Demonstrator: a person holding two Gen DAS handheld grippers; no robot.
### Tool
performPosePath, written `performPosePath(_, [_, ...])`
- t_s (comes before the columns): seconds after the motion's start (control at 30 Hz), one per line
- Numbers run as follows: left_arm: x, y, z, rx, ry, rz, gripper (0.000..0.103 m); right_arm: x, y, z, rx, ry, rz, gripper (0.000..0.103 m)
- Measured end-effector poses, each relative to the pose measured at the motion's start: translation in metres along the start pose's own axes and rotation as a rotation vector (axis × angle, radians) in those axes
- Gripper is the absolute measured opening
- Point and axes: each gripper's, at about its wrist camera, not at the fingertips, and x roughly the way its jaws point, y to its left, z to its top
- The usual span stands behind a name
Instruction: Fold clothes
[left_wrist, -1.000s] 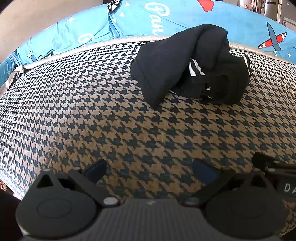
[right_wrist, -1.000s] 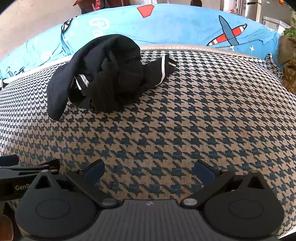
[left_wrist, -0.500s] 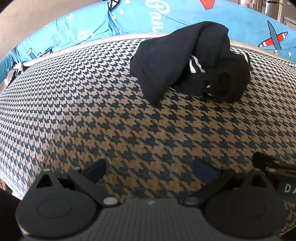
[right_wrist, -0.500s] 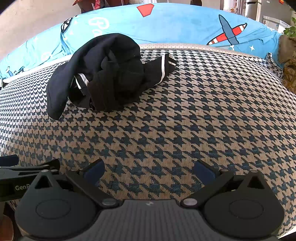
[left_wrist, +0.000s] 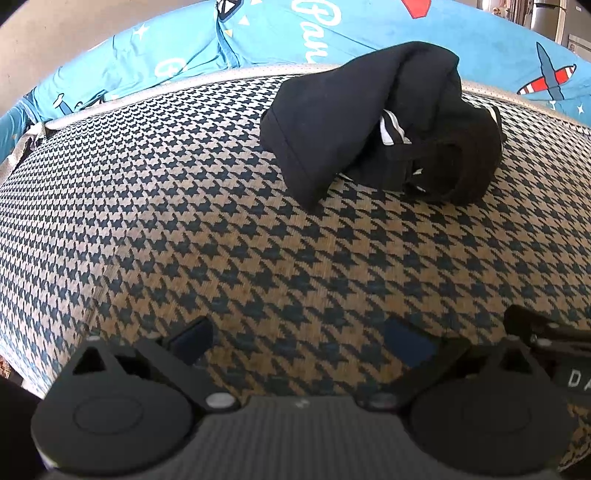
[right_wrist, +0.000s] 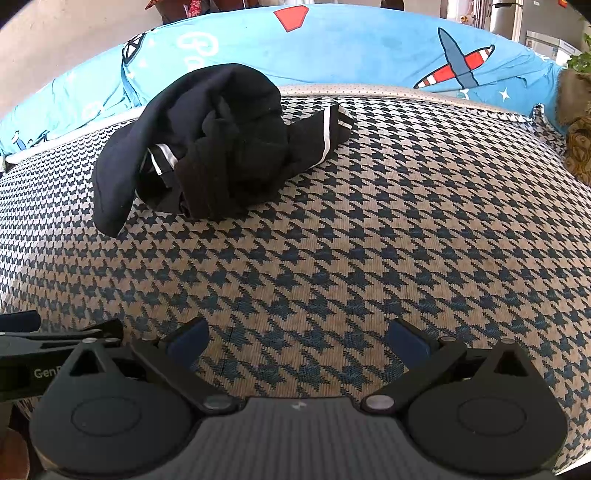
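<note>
- A crumpled black fabric garment with thin white stripes (left_wrist: 384, 122) lies bunched in a heap, unfolded, well ahead of the left gripper's fingers (left_wrist: 192, 336) and off to their right.
- Seen past the right gripper's fingers (right_wrist: 406, 341), the heap (right_wrist: 221, 147) sits well ahead and to their left.
- One rounded flap droops from the heap's left side toward the fingers.
- A white-striped end pokes out flat on the right.

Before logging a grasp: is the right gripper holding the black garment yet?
No, the right gripper is open over bare cloth, and the black garment lies apart.
</note>
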Motion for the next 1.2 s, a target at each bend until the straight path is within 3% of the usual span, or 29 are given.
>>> performPosePath(0.73, [0.003,-0.001,0.009,-0.018,0.001,0.003,0.103,0.001,-0.003,0.002,0.013,-0.02,-0.006,0.103])
performPosePath(1.2, [0.0,-0.001,0.03,-0.013,-0.027,0.035,0.103,0.005,0.0,0.024,0.019,-0.038,0.016,0.103])
